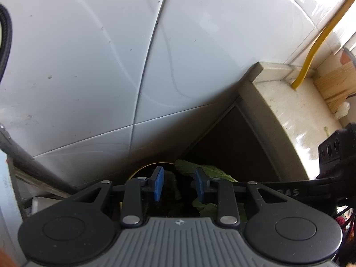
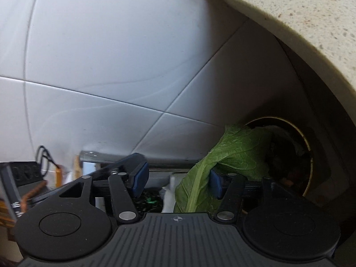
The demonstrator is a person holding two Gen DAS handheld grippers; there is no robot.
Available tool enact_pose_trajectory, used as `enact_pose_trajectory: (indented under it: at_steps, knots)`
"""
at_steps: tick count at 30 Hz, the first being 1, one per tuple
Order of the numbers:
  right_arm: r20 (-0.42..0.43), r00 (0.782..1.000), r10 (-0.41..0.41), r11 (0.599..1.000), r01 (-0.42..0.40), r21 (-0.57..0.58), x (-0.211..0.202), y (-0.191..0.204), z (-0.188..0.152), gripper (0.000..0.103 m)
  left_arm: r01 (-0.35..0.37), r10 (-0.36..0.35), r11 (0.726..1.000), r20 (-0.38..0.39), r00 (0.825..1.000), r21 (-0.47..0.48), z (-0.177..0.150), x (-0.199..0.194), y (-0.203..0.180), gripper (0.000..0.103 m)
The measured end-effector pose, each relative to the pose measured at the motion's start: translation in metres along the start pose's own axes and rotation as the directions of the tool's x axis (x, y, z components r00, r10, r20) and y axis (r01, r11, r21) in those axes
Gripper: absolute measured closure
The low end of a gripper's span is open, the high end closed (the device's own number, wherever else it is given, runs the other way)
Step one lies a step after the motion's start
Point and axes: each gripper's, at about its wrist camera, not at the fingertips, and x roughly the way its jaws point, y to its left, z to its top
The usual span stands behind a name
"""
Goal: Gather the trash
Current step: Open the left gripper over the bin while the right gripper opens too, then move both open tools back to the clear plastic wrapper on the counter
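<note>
A large green leaf (image 2: 231,155) hangs between my right gripper (image 2: 178,179) and a dark round bin (image 2: 308,146) with a gold rim. The leaf drapes over the right blue pad and reaches into the bin mouth. The right jaws stand wide apart, so the leaf rests on one finger and is not clamped. My left gripper (image 1: 179,185) is open too, its blue pads apart above the same bin's rim (image 1: 142,168). Green leaf (image 1: 207,170) shows just beyond its right pad. The bin's inside is dark, with brownish scraps.
Grey wall tiles (image 1: 89,66) fill the background. A speckled stone counter edge (image 2: 300,26) overhangs the bin. A yellow hose (image 1: 311,51) and wooden sticks (image 1: 333,84) stand on the counter. A metal bar (image 2: 115,156) and a power strip (image 2: 22,171) lie at the left.
</note>
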Motion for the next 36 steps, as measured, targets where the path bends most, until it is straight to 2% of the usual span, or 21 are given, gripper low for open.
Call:
enact_pose_trajectory:
  at_steps: [3,6,8,12,14,16,19,21,22,23,24,26,27,30,36]
  knots:
    - [-0.010,0.998,-0.069,0.996,0.068,-0.052,0.010,0.008,0.000,0.033,-0.031,0.031,0.999,0.000,1.000,0.016,-0.002,0.000,-0.001,0.076]
    - [-0.021,0.990,-0.138,0.983,0.135,-0.123,0.023,0.017,-0.001,0.033,-0.039,0.038,0.999,0.011,0.999,0.013,-0.003,-0.005,0.002,0.068]
    - [-0.027,0.983,-0.181,0.968,0.174,-0.179,0.031,0.025,-0.004,0.033,-0.039,0.039,0.999,0.019,0.999,0.005,-0.004,-0.008,0.006,0.068]
    - [-0.047,0.974,-0.223,0.949,0.206,-0.238,0.037,0.028,-0.005,0.029,-0.046,0.046,0.999,0.031,0.998,-0.004,-0.006,-0.015,0.010,0.067]
    - [-0.058,0.966,-0.252,0.943,0.232,-0.241,0.043,0.027,-0.005,0.029,-0.045,0.045,0.999,0.036,0.998,-0.005,-0.008,-0.017,0.011,0.067]
    - [-0.059,0.967,-0.249,0.944,0.229,-0.236,0.047,0.026,-0.005,0.028,-0.042,0.042,0.999,0.040,0.998,-0.003,-0.010,-0.020,0.012,0.067]
    - [-0.046,0.941,-0.334,0.909,0.309,-0.281,0.060,0.025,-0.004,0.028,-0.037,0.037,0.999,0.043,0.998,-0.003,-0.013,-0.023,0.011,0.067]
    - [-0.053,0.956,-0.290,0.936,0.271,-0.225,0.062,0.020,-0.001,0.030,-0.030,0.030,1.000,0.048,0.998,-0.003,-0.014,-0.027,0.012,0.067]
    - [-0.034,0.954,-0.297,0.929,0.280,-0.242,0.062,0.021,-0.001,0.030,-0.025,0.026,1.000,0.048,0.999,-0.003,-0.014,-0.028,0.013,0.067]
    - [-0.014,0.941,-0.337,0.909,0.321,-0.266,0.065,0.022,0.000,0.029,-0.021,0.021,1.000,0.047,0.999,-0.003,-0.014,-0.029,0.013,0.067]
    - [-0.028,0.934,-0.357,0.905,0.339,-0.256,0.068,0.019,0.001,0.027,-0.018,0.018,1.000,0.049,0.999,-0.001,-0.014,-0.030,0.013,0.067]
    - [-0.062,0.950,-0.305,0.944,0.293,-0.152,0.066,0.010,0.005,0.030,-0.010,0.010,1.000,0.056,0.998,0.008,-0.012,-0.032,0.012,0.067]
    - [-0.047,0.955,-0.294,0.947,0.285,-0.147,0.061,0.011,0.005,0.031,-0.005,0.004,1.000,0.058,0.998,0.014,-0.011,-0.032,0.010,0.067]
    - [-0.010,0.947,-0.322,0.928,0.314,-0.203,0.046,0.022,-0.003,0.029,0.012,-0.016,0.998,0.069,0.997,0.056,-0.006,-0.036,-0.002,0.067]
    - [0.060,0.958,-0.281,0.940,0.287,-0.182,-0.009,0.032,-0.016,0.027,0.048,-0.063,0.981,0.075,0.995,0.185,0.005,-0.036,-0.043,0.063]
